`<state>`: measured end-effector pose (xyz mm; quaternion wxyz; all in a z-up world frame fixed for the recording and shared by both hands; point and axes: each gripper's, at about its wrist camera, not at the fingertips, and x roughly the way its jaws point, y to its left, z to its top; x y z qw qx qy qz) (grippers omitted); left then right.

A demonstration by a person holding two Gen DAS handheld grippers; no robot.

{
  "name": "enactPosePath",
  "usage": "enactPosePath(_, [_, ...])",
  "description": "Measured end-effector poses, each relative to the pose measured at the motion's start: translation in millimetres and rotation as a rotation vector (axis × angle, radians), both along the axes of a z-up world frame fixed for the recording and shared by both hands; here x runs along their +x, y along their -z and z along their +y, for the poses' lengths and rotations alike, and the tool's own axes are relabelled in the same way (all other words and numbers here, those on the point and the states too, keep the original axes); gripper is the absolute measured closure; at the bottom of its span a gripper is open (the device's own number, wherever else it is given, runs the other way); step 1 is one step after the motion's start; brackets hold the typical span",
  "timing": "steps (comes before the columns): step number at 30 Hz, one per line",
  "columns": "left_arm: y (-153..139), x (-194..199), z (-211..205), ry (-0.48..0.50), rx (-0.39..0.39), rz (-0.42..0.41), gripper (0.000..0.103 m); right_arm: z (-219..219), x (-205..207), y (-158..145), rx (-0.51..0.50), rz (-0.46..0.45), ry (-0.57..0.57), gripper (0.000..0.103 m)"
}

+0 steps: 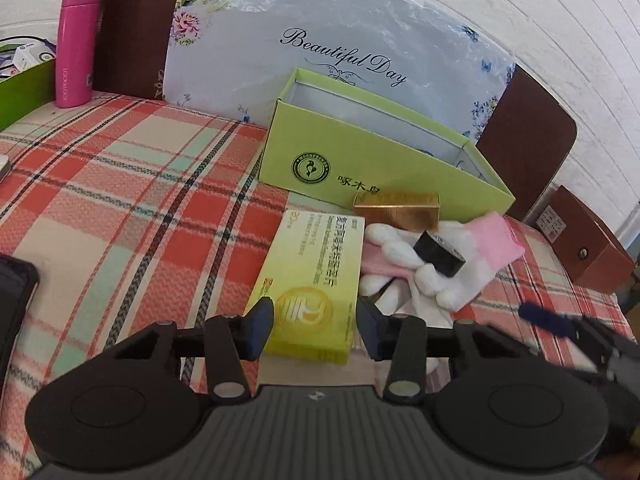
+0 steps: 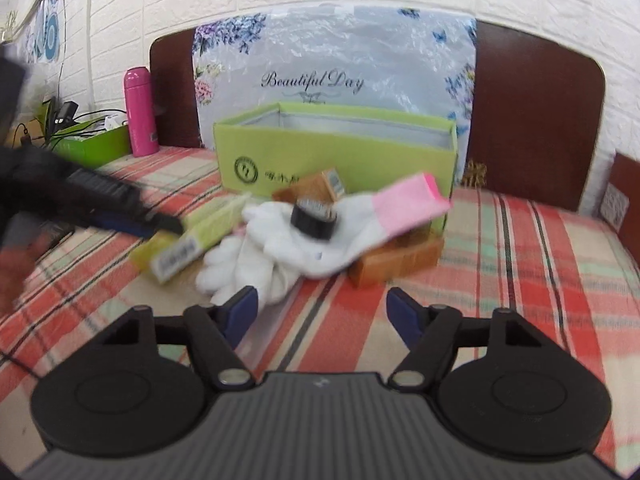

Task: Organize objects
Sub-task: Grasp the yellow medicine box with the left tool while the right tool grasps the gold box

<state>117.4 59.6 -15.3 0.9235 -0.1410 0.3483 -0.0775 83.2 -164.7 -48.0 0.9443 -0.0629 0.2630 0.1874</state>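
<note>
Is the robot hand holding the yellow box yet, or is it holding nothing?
Nothing is held yet. The left tool is open, its fingers either side of the near end of the yellow box but apart from it. The right tool is open over the checked cloth.

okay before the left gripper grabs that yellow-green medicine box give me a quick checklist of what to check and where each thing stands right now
1. Left gripper open: ok, the jaws stand apart.
2. Medicine box between the fingers: ok, its near end sits in the gap, though whether the pads touch it cannot be told.
3. Nothing on top of the medicine box: ok, the white gloves lie beside it.
4. Open green box has room: ok for the part of its inside that shows; the rest cannot be told.
5. Right gripper clear of the way: ok, open and holding nothing, in front of the gloves.
6. Black tape roll stable: cannot tell, it rests loosely on the gloves.
</note>
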Motion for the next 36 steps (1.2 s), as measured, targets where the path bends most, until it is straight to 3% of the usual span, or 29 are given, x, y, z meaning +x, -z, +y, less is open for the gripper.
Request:
enactPosePath(2, [5,-3,0,-0.018,0.026,0.0,0.044,5,19,-7,-0.007,-0.024,-0.011,0.036])
enactPosePath(5, [4,2,0,-0.04,0.062,-0.015,0.038,15,48,-16,-0.04,-0.067,-0.008,0.036])
enactPosePath(8, [1,14,0,-0.014,0.041,-0.035,0.027,22,70,-21,-0.056,-0.096,-0.014,0.036])
enactPosePath(16, [16,45,-7,0.017,0.06,0.02,0.027,51,121,-5,-0.168,-0.111,-0.072,0.036])
enactPosePath(18, [21,49,-6,0.019,0.055,0.03,0.026,57,124,-1,-0.166,-0.085,-0.11,0.062])
enactPosePath(21, [24,51,-7,0.032,0.078,0.007,0.03,64,112,0,-0.192,-0.118,-0.132,0.067])
enactPosePath(25, [20,48,-7,0.064,0.11,0.024,0.034,58,91,-18,-0.144,-0.168,-0.13,0.079])
enactPosePath(33, [17,-18,1,0.148,0.095,0.066,0.034,5,0,-43,-0.074,-0.236,-0.089,0.08])
enactPosePath(36, [19,-43,-2,0.173,0.105,0.064,0.034,-17,-37,-34,-0.077,-0.182,-0.051,0.08])
